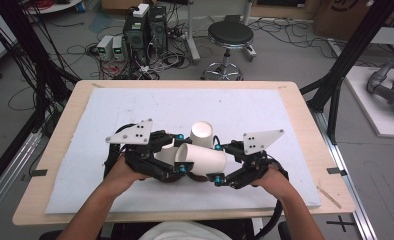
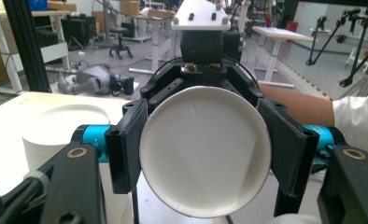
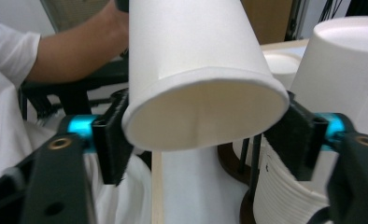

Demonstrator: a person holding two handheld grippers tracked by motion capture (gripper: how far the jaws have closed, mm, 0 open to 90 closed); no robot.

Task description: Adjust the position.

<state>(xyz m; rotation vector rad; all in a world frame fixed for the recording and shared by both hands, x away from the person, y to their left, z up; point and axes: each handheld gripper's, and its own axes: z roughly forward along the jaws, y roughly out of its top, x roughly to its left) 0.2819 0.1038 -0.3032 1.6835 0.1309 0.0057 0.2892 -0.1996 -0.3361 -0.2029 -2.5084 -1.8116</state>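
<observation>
Holding a white paper cup (image 1: 205,159) on its side between both tools, you have it raised just above the white mat (image 1: 135,110), near the front middle of the wooden table (image 1: 310,130). Your left gripper (image 1: 181,152) has its jaws at a narrow setting, clamped on the cup's base end; the left gripper view shows the black pads (image 2: 126,144) set against either side of the round recessed bottom, with the other tool facing you directly behind it. Your right gripper (image 1: 217,162) stands wide, and its pads (image 3: 112,140) meet the rim of the open mouth on both flanks, as seen in the right gripper view; the mouth reads as a flattened oval there, though the viewing angle may account for that. The cup therefore spans the gap between the two tools, base toward your left hand (image 1: 117,172) and mouth toward your right hand (image 1: 272,177). A second cup (image 1: 202,134) stands upturned on the mat just behind the held one, close to the jaw tips. Below the held cup, the right gripper view shows a ribbed white cup (image 3: 285,196) beside a dark brown piece (image 3: 229,163) whose nature cannot be determined. A round stool (image 1: 230,35) stands on the floor beyond the far table edge.
</observation>
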